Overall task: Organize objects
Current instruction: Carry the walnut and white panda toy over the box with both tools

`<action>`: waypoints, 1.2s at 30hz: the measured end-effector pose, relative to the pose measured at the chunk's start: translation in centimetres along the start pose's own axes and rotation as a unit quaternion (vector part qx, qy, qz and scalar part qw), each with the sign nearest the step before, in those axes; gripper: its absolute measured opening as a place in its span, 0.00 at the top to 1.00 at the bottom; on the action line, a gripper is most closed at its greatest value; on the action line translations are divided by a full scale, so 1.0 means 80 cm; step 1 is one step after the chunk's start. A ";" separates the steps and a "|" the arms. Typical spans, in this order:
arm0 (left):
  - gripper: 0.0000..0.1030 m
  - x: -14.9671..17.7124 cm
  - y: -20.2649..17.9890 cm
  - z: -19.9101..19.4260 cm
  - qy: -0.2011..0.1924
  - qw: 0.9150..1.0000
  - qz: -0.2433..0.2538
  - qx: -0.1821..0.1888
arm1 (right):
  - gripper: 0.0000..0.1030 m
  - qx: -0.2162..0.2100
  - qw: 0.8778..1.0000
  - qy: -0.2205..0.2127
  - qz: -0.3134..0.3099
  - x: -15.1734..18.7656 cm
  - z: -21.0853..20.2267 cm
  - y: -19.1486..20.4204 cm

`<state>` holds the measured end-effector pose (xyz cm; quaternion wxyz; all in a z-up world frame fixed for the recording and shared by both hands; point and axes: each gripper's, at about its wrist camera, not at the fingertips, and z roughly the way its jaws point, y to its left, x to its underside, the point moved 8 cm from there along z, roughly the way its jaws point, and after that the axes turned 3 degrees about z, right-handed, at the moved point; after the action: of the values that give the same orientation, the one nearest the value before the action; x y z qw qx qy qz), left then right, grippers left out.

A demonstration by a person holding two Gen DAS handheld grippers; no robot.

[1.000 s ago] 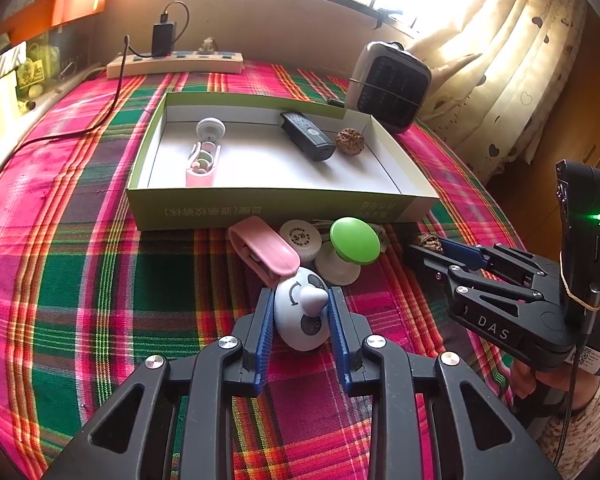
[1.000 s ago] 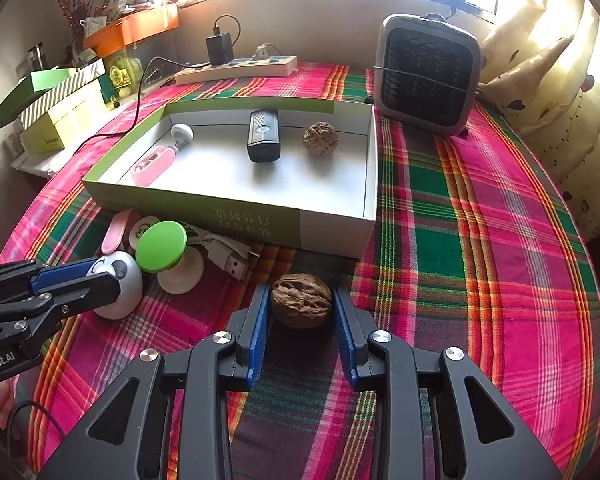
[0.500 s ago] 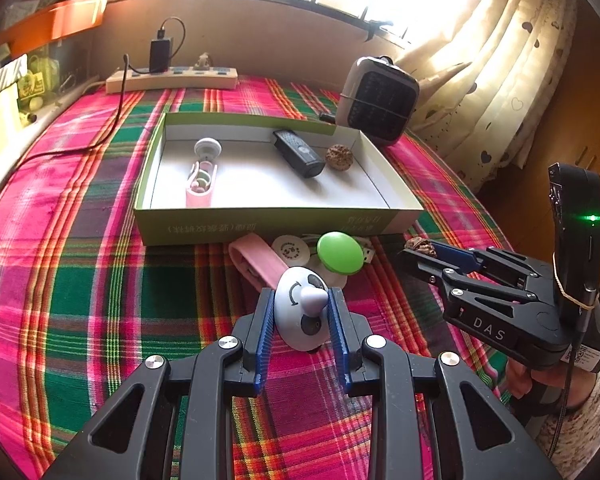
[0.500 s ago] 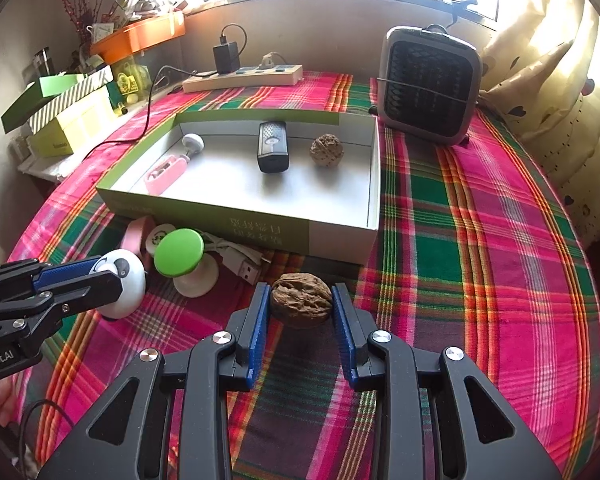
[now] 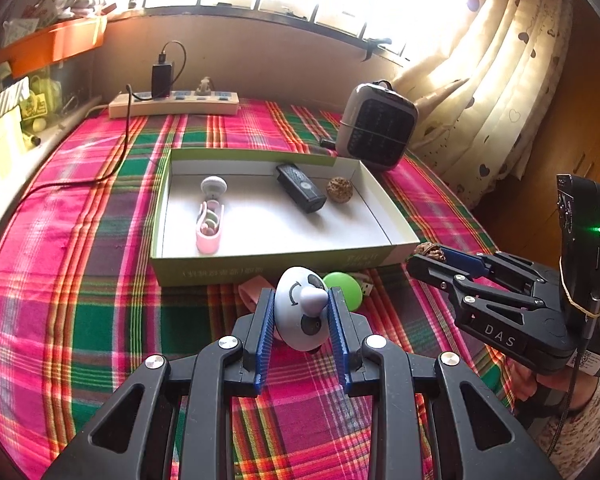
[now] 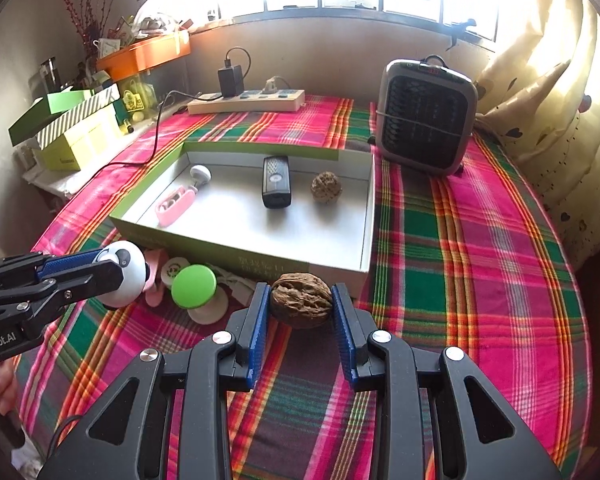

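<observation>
My left gripper (image 5: 300,312) is shut on a white round gadget (image 5: 302,308) with a knob and holds it above the cloth, in front of the shallow green-and-white box (image 5: 268,264). My right gripper (image 6: 300,302) is shut on a brown walnut (image 6: 301,300), lifted near the box's front right corner (image 6: 340,270). The box holds a pink-and-white gadget (image 6: 176,204), a black device (image 6: 276,180) and a second walnut (image 6: 326,187). A green-topped white gadget (image 6: 194,286) and a pink item (image 6: 154,266) lie on the cloth in front of the box.
A small heater (image 6: 426,116) stands behind the box on the right. A power strip (image 6: 246,101) with a charger and cable lies at the back. Boxes (image 6: 76,132) and an orange tray (image 6: 144,54) are stacked at the left. Curtains (image 6: 560,100) hang on the right.
Both grippers have risen and drawn back with their objects: the white gadget and the walnut have left the cloth, and the box now looks farther off.
</observation>
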<state>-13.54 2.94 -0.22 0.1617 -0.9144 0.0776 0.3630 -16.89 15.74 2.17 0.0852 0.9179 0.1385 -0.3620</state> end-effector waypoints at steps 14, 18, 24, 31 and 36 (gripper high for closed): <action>0.76 -0.046 0.021 0.018 -0.008 1.000 0.012 -0.015 | 0.69 0.000 1.000 -0.022 -0.012 -0.052 0.001 -0.001; 0.77 -0.059 0.028 0.030 -0.009 1.000 0.014 -0.018 | 0.69 0.001 1.000 -0.018 -0.018 -0.065 0.011 0.000; 0.76 -0.070 0.037 0.055 0.004 1.000 0.015 -0.016 | 0.69 -0.001 1.000 -0.001 -0.017 -0.075 0.035 -0.004; 0.76 -0.074 0.045 0.088 0.026 0.999 0.016 -0.018 | 0.69 -0.006 0.999 0.035 -0.009 -0.068 0.071 -0.012; 0.76 -0.072 0.046 0.102 0.037 0.999 0.018 -0.014 | 0.69 -0.003 0.999 0.051 -0.011 -0.063 0.086 -0.014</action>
<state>-23.90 2.52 -2.68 0.1391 -0.9277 0.0946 0.3332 -25.21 14.09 0.57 0.0771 0.9334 0.1540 -0.3149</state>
